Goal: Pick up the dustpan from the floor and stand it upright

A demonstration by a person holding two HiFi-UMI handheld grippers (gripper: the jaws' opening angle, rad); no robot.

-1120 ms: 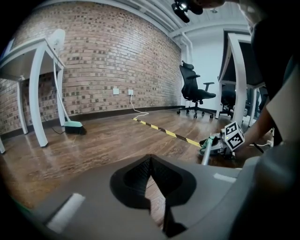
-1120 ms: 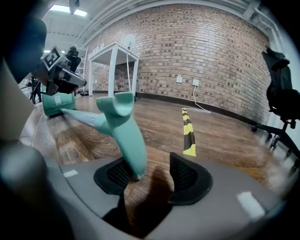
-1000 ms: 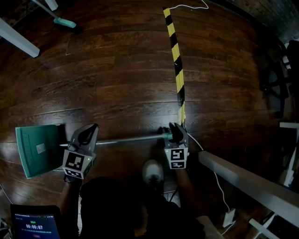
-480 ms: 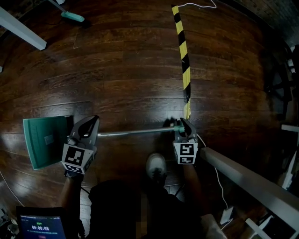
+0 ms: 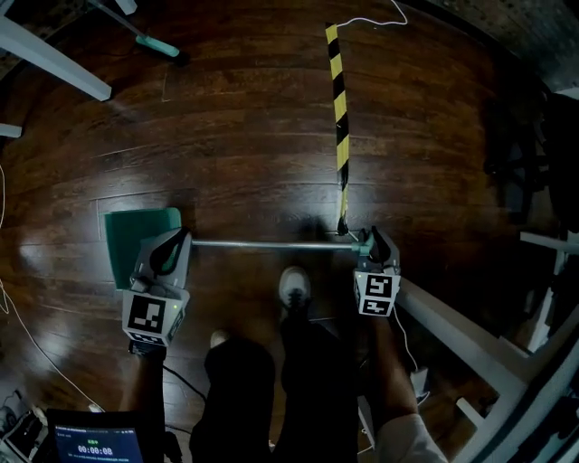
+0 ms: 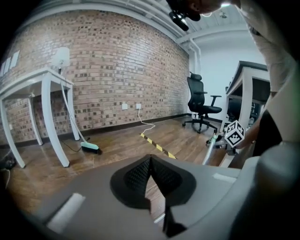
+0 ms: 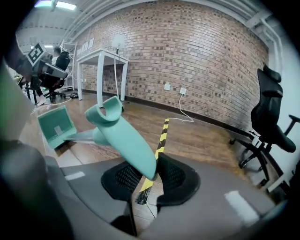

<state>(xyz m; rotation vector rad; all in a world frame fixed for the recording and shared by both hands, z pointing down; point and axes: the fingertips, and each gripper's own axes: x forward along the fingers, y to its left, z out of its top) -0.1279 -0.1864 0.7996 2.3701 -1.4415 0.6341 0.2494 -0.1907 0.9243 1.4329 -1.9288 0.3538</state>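
Up off the dark wooden floor (image 5: 253, 136), held level: teal plastic dustpan (image 5: 131, 244) with long metal pole (image 5: 271, 244), pan end at left. Probably light, stiff, pan-heavy; slick pole, so better grabbed at the teal plastic grip (image 7: 124, 140). Pinched near the pan by left gripper (image 5: 172, 249), clamped at that grip by right gripper (image 7: 152, 171), jaws just closed, then eased slightly.

The dark plank floor (image 5: 244, 145) carries a yellow-and-black striped tape (image 5: 339, 108) that runs from 12 o'clock down to the centre, with a white cable (image 5: 371, 18) curling off its far end. At 11 o'clock lies a brush with a teal head (image 5: 163, 47), near a white table leg (image 5: 54, 61). A thin cable (image 5: 18, 316) trails at 8 o'clock. A shoe (image 5: 293, 289) stands near the centre.
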